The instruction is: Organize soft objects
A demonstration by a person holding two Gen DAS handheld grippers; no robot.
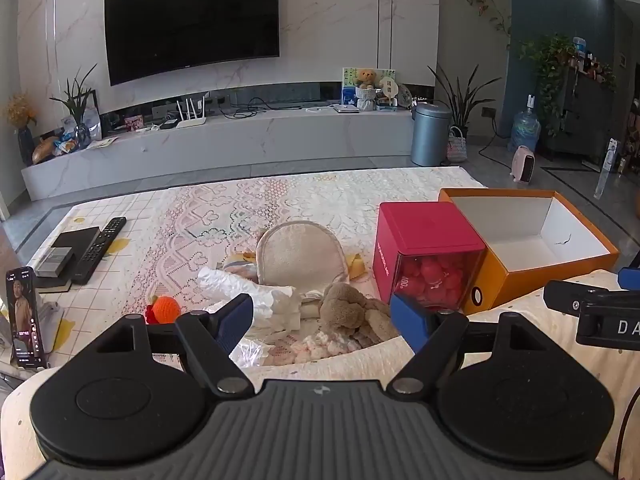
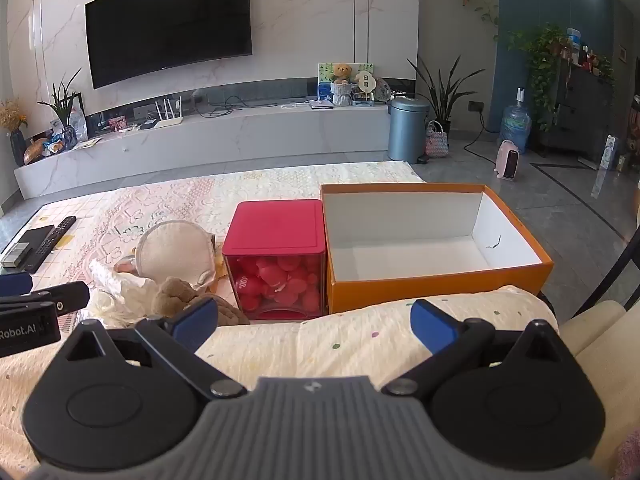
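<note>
brown plush toy (image 2: 176, 294) (half hidden), orange box (image 2: 436, 286) empty

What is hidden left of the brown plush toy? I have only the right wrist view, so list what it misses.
Observer: An orange crocheted ball lies at the left end of the pile, beside the white crumpled cloth.
Operator: Now tell me what lies nearer than the brown plush toy.
Observer: A pink-and-white fluffy piece, just in front of it.
Operator: Report anything farther left.
Observer: A phone stands propped upright, its screen lit.
</note>
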